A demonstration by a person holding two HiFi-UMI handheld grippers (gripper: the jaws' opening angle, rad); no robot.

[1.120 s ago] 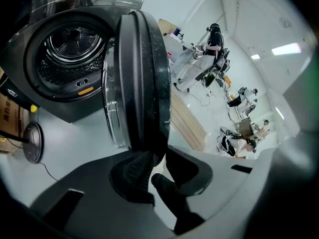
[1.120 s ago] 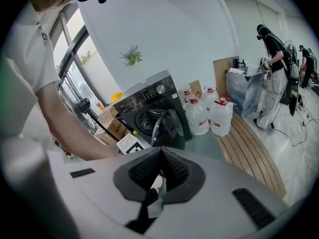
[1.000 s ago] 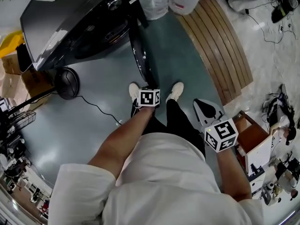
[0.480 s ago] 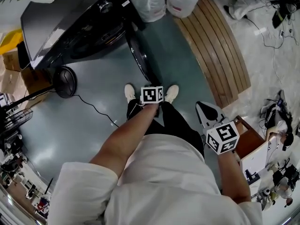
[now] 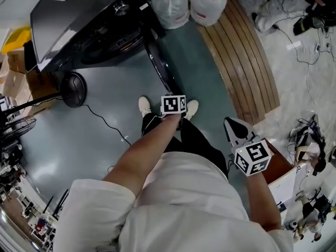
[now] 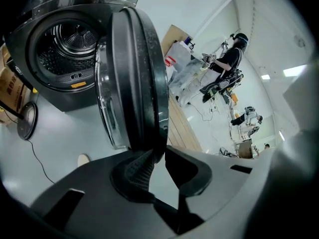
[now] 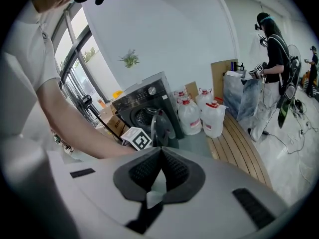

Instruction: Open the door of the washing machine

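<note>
The dark grey washing machine (image 5: 89, 30) stands at the upper left of the head view. Its round door (image 5: 160, 67) is swung out toward me. In the left gripper view the door (image 6: 134, 73) is edge-on, with the steel drum (image 6: 65, 44) showing behind it. My left gripper (image 6: 158, 156) is shut on the door's lower rim, one jaw on each side. From above, the marker cube covers the left gripper (image 5: 174, 100) at the door's near edge. My right gripper (image 5: 234, 126) hangs by my right side, well away from the machine. Its jaws (image 7: 160, 151) are shut on nothing.
Large water jugs (image 5: 189, 1) stand beside the machine at the top. A curved wooden slatted bench (image 5: 241, 51) runs along the right. A round black fan (image 5: 73, 85) with a cable lies on the floor at left, near cardboard boxes (image 5: 21, 83). Another person (image 7: 271, 49) stands far off.
The left gripper stays on the door's edge and has drifted slightly right with it. The right gripper has shifted a little lower and to the right.
</note>
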